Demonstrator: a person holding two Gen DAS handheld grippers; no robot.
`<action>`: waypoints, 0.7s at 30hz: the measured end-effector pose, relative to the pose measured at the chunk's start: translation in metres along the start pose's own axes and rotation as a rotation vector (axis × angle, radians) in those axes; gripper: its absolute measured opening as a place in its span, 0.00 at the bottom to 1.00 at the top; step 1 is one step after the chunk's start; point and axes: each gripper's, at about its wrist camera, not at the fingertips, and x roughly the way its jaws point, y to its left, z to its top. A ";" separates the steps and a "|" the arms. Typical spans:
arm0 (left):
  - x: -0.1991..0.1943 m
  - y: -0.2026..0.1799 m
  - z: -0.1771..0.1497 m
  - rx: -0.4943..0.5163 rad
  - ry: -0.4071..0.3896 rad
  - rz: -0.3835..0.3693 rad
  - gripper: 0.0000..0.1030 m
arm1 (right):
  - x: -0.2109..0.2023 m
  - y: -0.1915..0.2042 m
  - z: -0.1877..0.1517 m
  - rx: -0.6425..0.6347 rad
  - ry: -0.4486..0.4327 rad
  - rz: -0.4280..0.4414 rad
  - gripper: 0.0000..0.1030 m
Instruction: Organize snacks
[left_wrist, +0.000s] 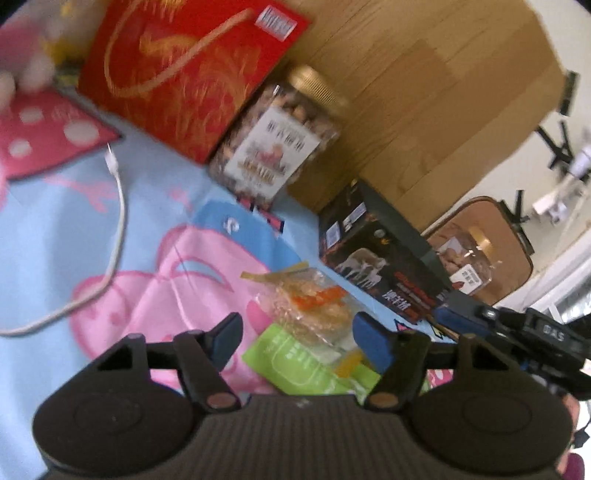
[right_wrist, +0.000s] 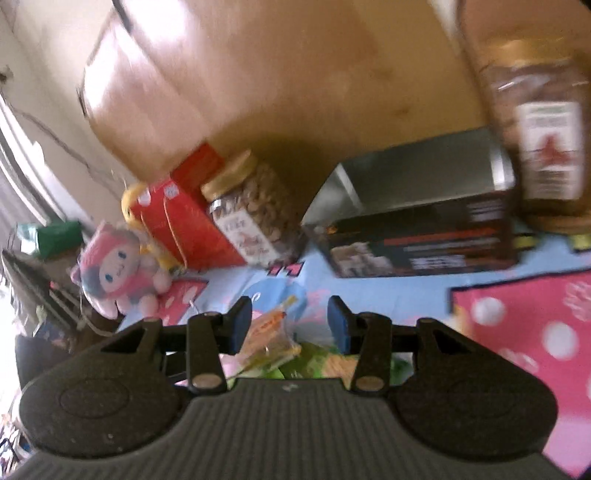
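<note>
A clear packet of orange and beige snacks (left_wrist: 314, 301) lies on the cartoon blanket (left_wrist: 155, 236), overlapping a green packet (left_wrist: 295, 363). My left gripper (left_wrist: 295, 334) is open, its blue fingertips on either side of these packets and just above them. My right gripper (right_wrist: 290, 325) is open too, hovering over the same clear packet (right_wrist: 267, 336) and green packet (right_wrist: 306, 360). The right gripper also shows in the left wrist view (left_wrist: 461, 317). A jar of nuts (left_wrist: 275, 142) with a gold lid stands against the wooden headboard, between a red gift box (left_wrist: 188, 66) and a black box (left_wrist: 376, 258).
A second nut jar (right_wrist: 543, 140) stands right of the black box (right_wrist: 424, 229). A pink plush doll (right_wrist: 118, 266) sits left of the red box (right_wrist: 177, 218). A white cable (left_wrist: 114, 229) curls over the blanket. A pink dotted cushion (right_wrist: 532, 332) lies at right.
</note>
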 end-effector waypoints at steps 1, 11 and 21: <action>0.008 0.002 0.002 -0.014 0.013 0.004 0.65 | 0.013 -0.001 0.002 -0.013 0.033 -0.006 0.47; 0.031 0.003 0.007 -0.028 0.033 -0.037 0.37 | 0.096 -0.010 -0.011 0.052 0.275 0.153 0.32; 0.059 -0.099 0.061 0.224 -0.069 -0.139 0.37 | 0.021 0.005 0.027 -0.056 -0.094 0.080 0.30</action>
